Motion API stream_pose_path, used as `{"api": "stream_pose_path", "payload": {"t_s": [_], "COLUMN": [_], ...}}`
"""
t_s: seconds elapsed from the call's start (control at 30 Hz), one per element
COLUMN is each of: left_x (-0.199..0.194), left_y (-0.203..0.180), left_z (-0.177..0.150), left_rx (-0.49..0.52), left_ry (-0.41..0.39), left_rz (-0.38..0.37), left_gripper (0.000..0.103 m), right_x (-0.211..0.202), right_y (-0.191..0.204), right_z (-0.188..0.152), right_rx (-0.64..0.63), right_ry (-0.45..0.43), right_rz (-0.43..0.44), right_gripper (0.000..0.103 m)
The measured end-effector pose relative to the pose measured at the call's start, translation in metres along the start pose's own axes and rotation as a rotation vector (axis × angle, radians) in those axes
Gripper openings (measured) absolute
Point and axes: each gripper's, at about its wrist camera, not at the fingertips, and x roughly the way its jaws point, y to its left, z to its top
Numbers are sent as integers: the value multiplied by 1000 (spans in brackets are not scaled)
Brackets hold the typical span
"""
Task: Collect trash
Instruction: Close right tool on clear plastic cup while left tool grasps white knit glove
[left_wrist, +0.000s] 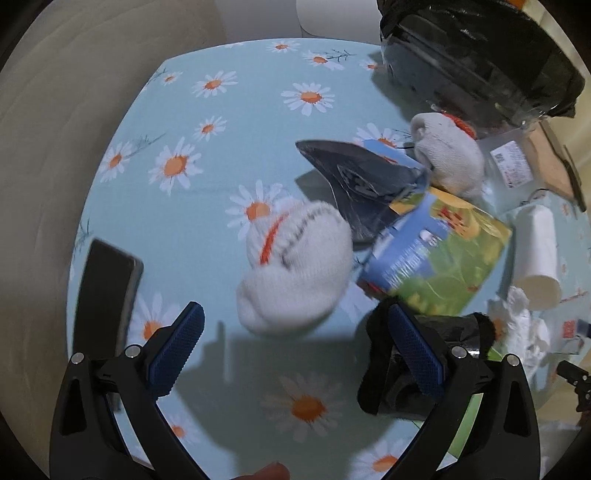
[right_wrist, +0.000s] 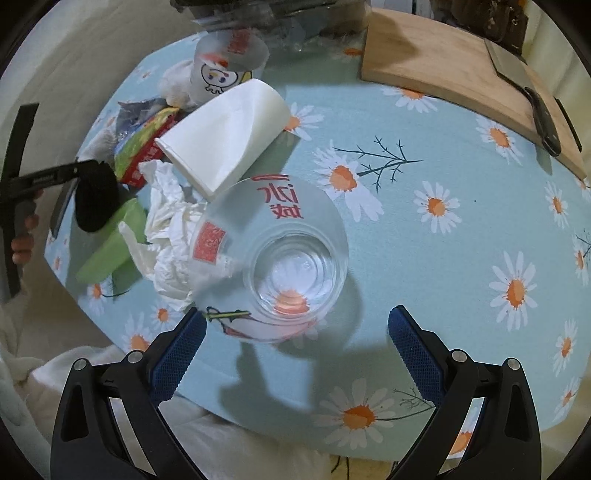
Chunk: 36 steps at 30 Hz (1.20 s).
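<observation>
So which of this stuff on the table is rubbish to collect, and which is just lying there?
Likely rubbish:
- crumpled tissue
- torn snack packet
- clear plastic cup
- second plastic cup
- bin with black bag, where it probably goes

Probably just lying about:
- white socks
- phone
- chopping board
- knife

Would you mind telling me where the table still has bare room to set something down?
Bare cloth lies between the wooden cutting board and the clear plastic cup, out to the table's right edge. Another patch lies beyond the white sock. It is crowded around the snack bag, crumpled tissue and folded white paper.
</observation>
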Motion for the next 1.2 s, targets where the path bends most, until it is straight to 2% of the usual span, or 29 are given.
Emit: {"api": "stream_pose_path", "payload": {"t_s": [0.2, 0.33, 0.57, 0.63, 0.7, 0.87, 1.13, 1.17, 1.2], "left_x": [8, 16, 38, 44, 51, 55, 60, 60, 56], "left_y": [-5, 0, 19, 25, 33, 38, 32, 31, 28], "left_z": [20, 33, 46, 49, 52, 62, 74, 75, 76], "left_rx": [104, 114, 70, 52, 31, 66, 64, 55, 43], "left_ry": [19, 41, 92, 107, 119, 114, 160, 162, 155], "left_rz": [25, -10, -106, -127, -151, -144, -107, -105, -104], "left_gripper": [97, 97, 98, 98, 98, 99, 98, 96, 88], "right_x": [10, 13, 23, 25, 29, 34, 27, 24, 20], "right_y": [-2, -3, 2, 2, 4, 7, 3, 1, 0], "right_z": [7, 11, 28, 32, 35, 39, 35, 34, 34], "right_rx": [21, 33, 52, 60, 62, 72, 79, 79, 81], "right_ry": [15, 15, 25, 29, 37, 48, 20, 11, 0], "right_rz": [14, 13, 9, 15, 16, 23, 19, 16, 14], "right_gripper": [94, 94, 93, 89, 76, 62, 59, 59, 59]}}
